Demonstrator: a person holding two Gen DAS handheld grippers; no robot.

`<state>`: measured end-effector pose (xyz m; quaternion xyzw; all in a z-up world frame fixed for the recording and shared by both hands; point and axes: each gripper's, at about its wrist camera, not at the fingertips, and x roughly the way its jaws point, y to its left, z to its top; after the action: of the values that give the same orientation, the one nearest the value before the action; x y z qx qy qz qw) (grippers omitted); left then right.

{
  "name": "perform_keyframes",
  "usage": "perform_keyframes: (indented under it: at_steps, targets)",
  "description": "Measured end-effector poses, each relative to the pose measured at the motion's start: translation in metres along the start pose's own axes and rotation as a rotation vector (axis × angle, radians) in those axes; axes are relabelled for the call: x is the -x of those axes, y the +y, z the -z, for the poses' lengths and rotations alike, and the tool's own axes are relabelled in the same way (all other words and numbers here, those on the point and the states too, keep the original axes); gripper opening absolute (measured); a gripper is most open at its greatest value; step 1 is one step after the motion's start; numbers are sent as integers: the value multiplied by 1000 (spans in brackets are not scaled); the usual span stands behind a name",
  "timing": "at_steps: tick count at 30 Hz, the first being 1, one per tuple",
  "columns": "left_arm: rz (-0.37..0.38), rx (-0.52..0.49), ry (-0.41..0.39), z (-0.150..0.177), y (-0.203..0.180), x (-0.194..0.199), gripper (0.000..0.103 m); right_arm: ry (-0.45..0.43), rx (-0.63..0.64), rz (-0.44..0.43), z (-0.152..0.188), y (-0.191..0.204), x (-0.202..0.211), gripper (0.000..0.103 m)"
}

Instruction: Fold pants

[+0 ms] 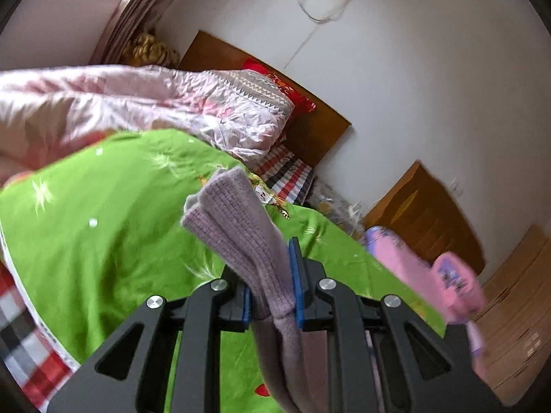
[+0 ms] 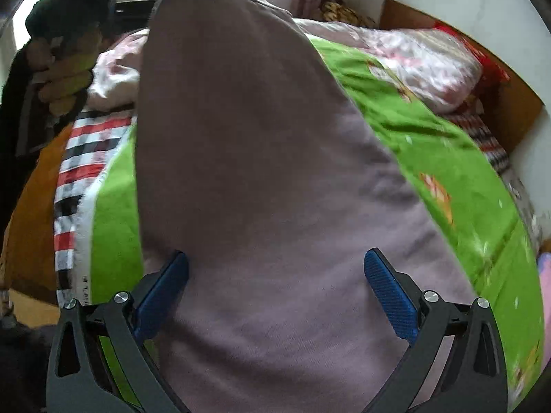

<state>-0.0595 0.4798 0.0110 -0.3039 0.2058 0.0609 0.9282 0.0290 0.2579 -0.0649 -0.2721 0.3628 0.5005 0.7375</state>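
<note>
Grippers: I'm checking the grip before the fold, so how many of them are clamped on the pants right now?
1. The left gripper is shut on the ribbed end of the mauve pants. The right gripper is open, its blue pads spread above the pants, not pinching.

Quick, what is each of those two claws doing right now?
Left gripper: shut on the mauve pants' ribbed cuff.
Right gripper: open, above the pants, gripping nothing.

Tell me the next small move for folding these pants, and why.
Probably carry the cuffs toward the near end of the pants: the left tool already pinches them, raised off the green sheet, while the right tool stands open above the cloth.
</note>
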Motion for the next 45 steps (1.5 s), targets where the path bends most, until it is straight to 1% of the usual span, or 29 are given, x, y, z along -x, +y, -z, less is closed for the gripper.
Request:
perform_keyframes:
  at_steps: [2, 4, 5, 8, 9, 11, 13, 15, 16, 17, 20, 22, 23, 24, 26, 27, 29, 31, 33, 35, 36, 37, 38, 39, 40, 41, 42, 43, 45]
  targets:
    - [-18, -39, -12, -3, -16, -1, 17, -1, -102, -28, -9, -26, -6, 98]
    - [-10, -55, -30, -2, -27, 3, 17, 76, -144, -48, -11, -48, -33, 99]
    - [-2, -63, -38, -1, -33, 6, 17, 48, -119, -41, -12, -46, -33, 99]
    - [9, -130, -57, -3, -64, 13, 17, 75, -98, -20, -15, -39, -26, 98]
    - [6, -149, -57, -4, -73, 15, 17, 28, -104, -37, -12, -35, -10, 98]
    - [5, -189, -59, -4, -90, 20, 17, -8, -95, -68, -5, -28, 8, 98]
    - [14, -215, -59, -3, -105, 22, 17, 7, -47, -27, 6, -9, 15, 98]
    - [25, -243, -60, 0, -122, 23, 17, 56, 18, -6, 19, 13, 6, 98]
    - [27, -254, -61, 1, -129, 23, 17, 15, 61, 27, 28, 27, 5, 98]
    - [27, -265, -62, 2, -138, 22, 17, -4, 75, 57, 31, 30, 9, 98]
    - [43, -305, -53, 6, -164, 19, 17, 11, 81, 131, 35, 35, 26, 98]
    - [60, -347, -45, 10, -186, 19, 17, -14, 142, 148, 47, 46, 44, 98]
    - [69, -369, -40, 13, -196, 19, 17, -20, 153, 159, 58, 49, 55, 98]
    - [78, -397, -35, 17, -209, 18, 17, -36, 134, 168, 64, 47, 66, 98]
    - [103, -437, -20, 27, -229, 15, 17, -103, 33, 132, 82, 33, 101, 98]
    - [115, -457, -11, 33, -238, 13, 17, -157, -65, 89, 98, 21, 126, 98]
    - [154, -506, 23, 52, -260, 8, 17, -237, -213, 64, 123, -6, 163, 98]
    - [209, -583, 88, 86, -287, -2, 17, -312, -368, 90, 159, -35, 202, 98]
    - [238, -655, 161, 120, -305, -15, 19, -375, -519, 146, 194, -62, 236, 98]
    - [280, -736, 320, 171, -321, -42, 22, -424, -683, 215, 228, -87, 264, 99]
    - [296, -764, 390, 194, -324, -53, 24, -454, -764, 230, 244, -98, 275, 99]
    - [318, -797, 478, 220, -326, -67, 25, -480, -840, 224, 259, -110, 282, 99]
    - [338, -814, 539, 237, -326, -74, 26, -491, -890, 215, 268, -116, 287, 99]
    - [350, -820, 569, 249, -325, -78, 30, -495, -951, 203, 280, -121, 289, 99]
    - [369, -802, 570, 252, -322, -77, 40, -492, -989, 196, 285, -123, 288, 99]
    - [401, -752, 546, 245, -317, -72, 46, -490, -1010, 188, 287, -124, 286, 99]
    - [418, -710, 523, 236, -312, -68, 63, -487, -1027, 162, 291, -121, 282, 99]
    - [439, -629, 466, 221, -303, -56, 81, -481, -1038, 132, 293, -122, 278, 99]
    - [457, -485, 363, 189, -281, -34, 95, -445, -1066, 38, 290, -125, 260, 99]
